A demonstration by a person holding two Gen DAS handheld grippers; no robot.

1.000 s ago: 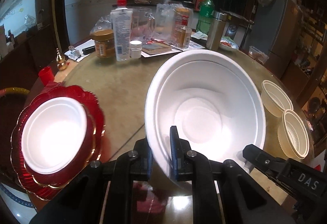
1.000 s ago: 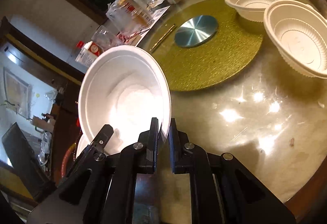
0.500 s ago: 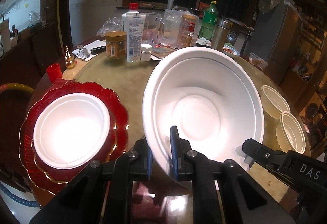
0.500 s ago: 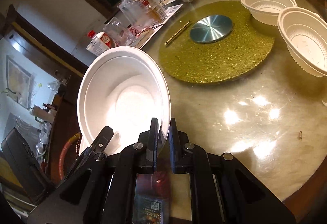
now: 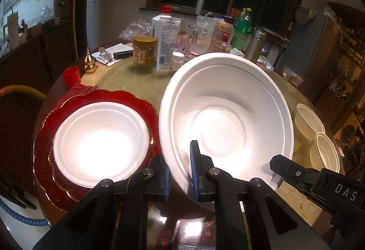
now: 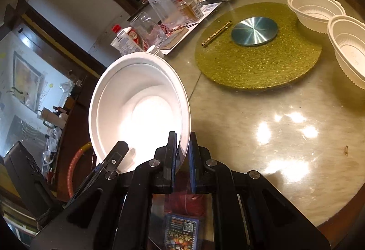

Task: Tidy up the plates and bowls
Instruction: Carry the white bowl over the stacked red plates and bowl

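one marking reads clearly: the white letters "das" on the black body of the right gripper (image 5: 282, 164), seen at the lower right of the left wrist view. the white bottle with a red cap (image 5: 164, 41) carries a printed label, and the amber jar (image 5: 145, 51) beside it shows a barcode patch; neither can be read. in the right wrist view, a blue printed card (image 6: 181, 230) beneath the gripper bears a square code and characters too blurred to make out.
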